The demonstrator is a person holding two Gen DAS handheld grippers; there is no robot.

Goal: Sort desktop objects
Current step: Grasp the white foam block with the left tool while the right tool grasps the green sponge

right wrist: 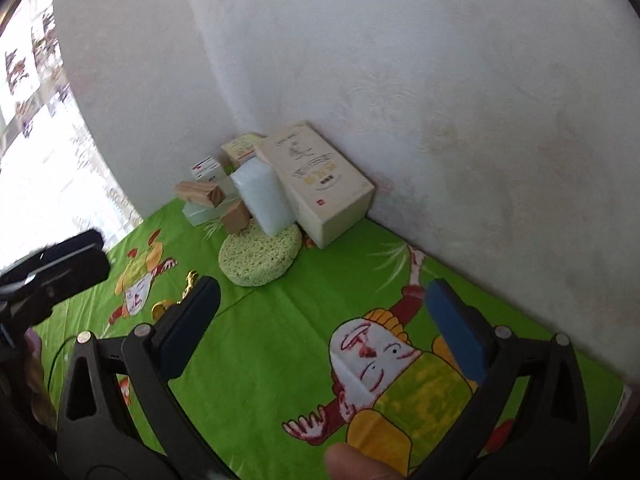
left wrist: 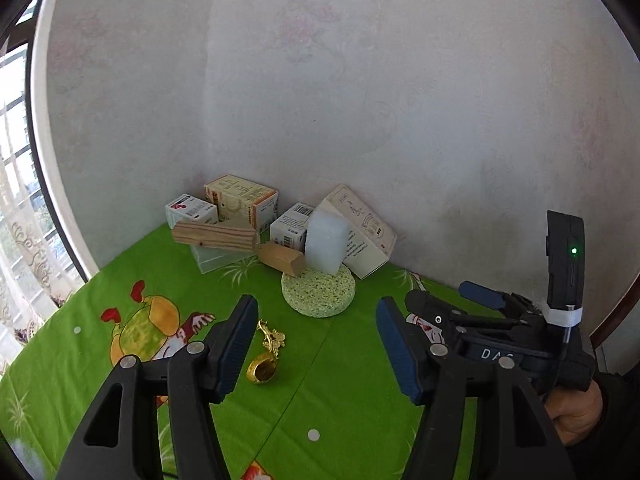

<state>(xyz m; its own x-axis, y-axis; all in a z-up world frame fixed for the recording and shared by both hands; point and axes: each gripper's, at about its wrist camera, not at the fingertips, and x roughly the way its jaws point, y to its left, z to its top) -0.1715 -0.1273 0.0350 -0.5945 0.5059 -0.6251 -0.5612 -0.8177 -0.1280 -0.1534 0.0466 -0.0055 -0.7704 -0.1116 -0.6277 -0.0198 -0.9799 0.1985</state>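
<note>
Against the wall, the leaning white foam block (left wrist: 326,242) may topple if either gripper's spread, empty fingers (left wrist: 234,346) nudge the pile.

Left claw (left wrist: 316,344) hangs with jaws spread wide, nothing between them. Right claw (right wrist: 320,328), to its right, is likewise agape, a hand (left wrist: 576,412) gripping its handle.
</note>
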